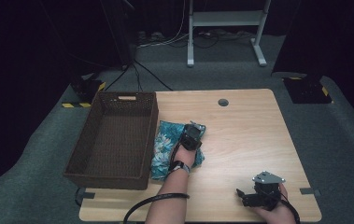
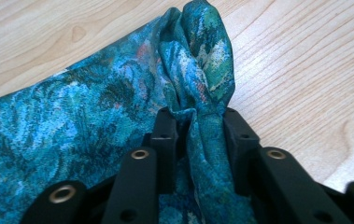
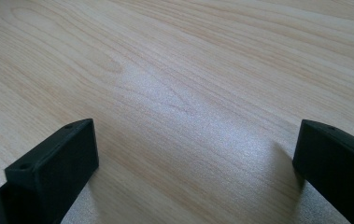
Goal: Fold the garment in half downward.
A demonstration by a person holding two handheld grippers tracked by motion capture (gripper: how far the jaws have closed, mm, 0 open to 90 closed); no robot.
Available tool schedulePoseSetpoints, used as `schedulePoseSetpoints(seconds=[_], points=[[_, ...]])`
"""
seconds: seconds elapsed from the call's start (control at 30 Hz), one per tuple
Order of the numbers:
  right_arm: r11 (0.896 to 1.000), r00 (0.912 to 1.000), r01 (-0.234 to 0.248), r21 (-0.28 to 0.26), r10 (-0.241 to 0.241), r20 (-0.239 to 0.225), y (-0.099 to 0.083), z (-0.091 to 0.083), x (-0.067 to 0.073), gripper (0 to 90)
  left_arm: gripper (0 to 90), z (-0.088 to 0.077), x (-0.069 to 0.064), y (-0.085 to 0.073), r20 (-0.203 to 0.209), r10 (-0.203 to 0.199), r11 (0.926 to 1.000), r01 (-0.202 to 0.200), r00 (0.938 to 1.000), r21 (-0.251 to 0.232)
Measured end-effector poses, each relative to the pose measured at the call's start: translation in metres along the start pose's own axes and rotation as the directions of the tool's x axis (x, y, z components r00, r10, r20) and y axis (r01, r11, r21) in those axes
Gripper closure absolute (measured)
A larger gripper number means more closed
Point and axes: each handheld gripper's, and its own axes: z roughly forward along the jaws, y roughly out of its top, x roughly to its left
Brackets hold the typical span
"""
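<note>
Your left tool (image 1: 192, 135) is clamped on the cloth (image 1: 165, 144). In the left gripper view a bunched ridge of the teal patterned fabric (image 2: 202, 93) sits pinched between both jaws, pads pressing on it from either side. The jaws stand narrow, with only the thickness of the fold between them.

The cloth lies flat on the bench (image 1: 244, 135), just beside the right wall of the brown wicker basket (image 1: 114, 140) and touching it or nearly so along that edge. Your grip is at the cloth's far right corner, the side away from the basket. The rest of the fabric spreads back toward your wrist, between your left forearm and the basket.

Your right tool (image 1: 242, 196) is well apart from the basket, near the bench's front edge on your right. Its jaws are wide apart and hold nothing: the right gripper view shows bare wood (image 3: 179, 93) between the two tips. It sits low over the bench surface, pointing back toward the basket side.
</note>
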Motion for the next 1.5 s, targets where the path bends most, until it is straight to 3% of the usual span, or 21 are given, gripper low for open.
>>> schedulePoseSetpoints(seconds=[0.17, 0.27, 0.43, 0.63, 0.73, 0.93, 1.07, 1.2, 1.33, 1.5], points=[[1.000, 1.0000, 0.002, 0.000, -0.002, -0.001, 0.000, 0.000, 0.000, 0.0, 78.3, -0.001, -0.004, -0.001, -0.040, 0.040, 0.9992, -0.040, 0.9984, 0.005], [1.000, 1.0000, 0.002, 0.000, -0.002, -0.002, 0.000, 0.000, 0.000, 0.0, 80.2, -0.005, -0.005, -0.002, -0.040, 0.029, 0.9996, -0.029, 0.9988, -0.001], [1.000, 1.0000, 0.007, 0.000, -0.007, -0.003, 0.000, 0.000, 0.000, 0.0, 80.8, -0.021, -0.003, -0.001, -0.031, 0.006, 0.9976, -0.008, 0.9995, -0.068], [1.000, 0.9999, 0.010, 0.001, -0.010, -0.005, 0.001, 0.001, 0.000, 0.0, 81.1, -0.045, 0.003, -0.001, 0.014, -0.036, 0.9842, 0.038, 0.9993, -0.173], [1.000, 1.0000, 0.008, 0.000, -0.008, -0.005, 0.001, 0.001, 0.000, 0.0, 81.2, -0.057, 0.005, -0.004, 0.028, -0.055, 0.9752, 0.060, 0.9981, -0.213], [1.000, 0.9999, 0.009, 0.000, -0.009, -0.005, 0.001, 0.001, 0.000, 0.0, 81.3, -0.082, 0.014, -0.005, 0.056, -0.088, 0.9494, 0.100, 0.9946, -0.298], [1.000, 0.9999, 0.009, 0.000, -0.009, -0.005, 0.001, 0.001, 0.000, 0.0, 81.4, -0.098, 0.018, -0.005, 0.067, -0.086, 0.9336, 0.104, 0.9940, -0.343], [1.000, 0.9999, 0.009, 0.000, -0.009, -0.005, 0.001, 0.001, 0.000, 0.0, 81.4, -0.113, 0.021, -0.004, 0.087, -0.092, 0.9127, 0.119, 0.9920, -0.391], [1.000, 0.9999, 0.009, 0.000, -0.009, -0.005, 0.001, 0.001, 0.000, 0.0, 81.4, -0.127, 0.023, -0.002, 0.090, -0.081, 0.8983, 0.112, 0.9926, -0.425], [1.000, 0.9999, 0.009, 0.000, -0.009, -0.007, 0.001, 0.001, 0.000, 0.0, 81.4, -0.144, 0.026, 0.003, 0.103, -0.083, 0.8715, 0.122, 0.9912, -0.475]])
